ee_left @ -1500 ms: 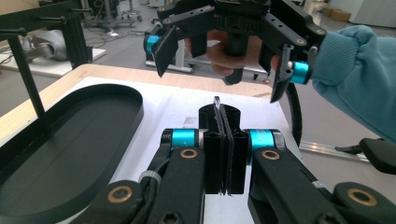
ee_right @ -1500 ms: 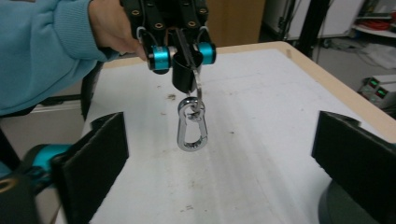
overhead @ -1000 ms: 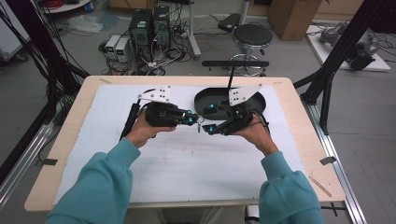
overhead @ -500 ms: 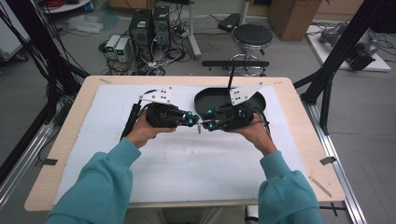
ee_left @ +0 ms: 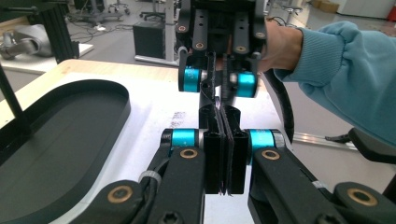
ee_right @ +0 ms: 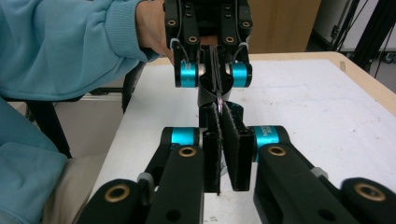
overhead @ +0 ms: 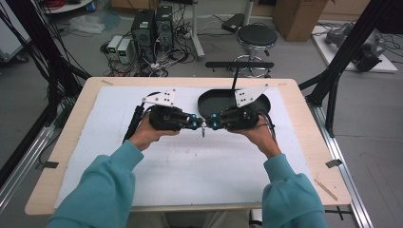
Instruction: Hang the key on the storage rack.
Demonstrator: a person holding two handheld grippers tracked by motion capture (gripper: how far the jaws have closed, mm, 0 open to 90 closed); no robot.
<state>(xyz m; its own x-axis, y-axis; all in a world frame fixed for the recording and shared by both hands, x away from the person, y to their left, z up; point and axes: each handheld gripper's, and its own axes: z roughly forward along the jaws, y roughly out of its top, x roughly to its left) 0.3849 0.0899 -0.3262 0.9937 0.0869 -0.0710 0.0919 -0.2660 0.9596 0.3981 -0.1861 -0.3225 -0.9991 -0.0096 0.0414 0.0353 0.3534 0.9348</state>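
Observation:
Over the middle of the white mat (overhead: 190, 166) my two grippers meet tip to tip. A small thin piece (overhead: 203, 131) is pinched where they meet, and its end hangs down a little. The left gripper (overhead: 198, 125) is shut, with a thin edge of the piece (ee_left: 223, 140) showing between its pads. The right gripper (overhead: 209, 125) has just been closing its jaws; in the right gripper view its tips (ee_right: 219, 109) press on the pale sliver (ee_right: 218, 100). Each gripper view shows the other gripper head-on. What the piece is I cannot tell.
A shallow black oval tray (overhead: 214, 102) lies on the mat just behind the right gripper, seen at the left (ee_left: 56, 135) in the left gripper view. The wooden table edge (overhead: 304, 118) frames the mat. A stool (overhead: 256, 35) and computer boxes stand on the floor beyond.
The right gripper's jaws have closed and its tips have levelled up against the left gripper's tips. Both hands have otherwise stayed where they were.

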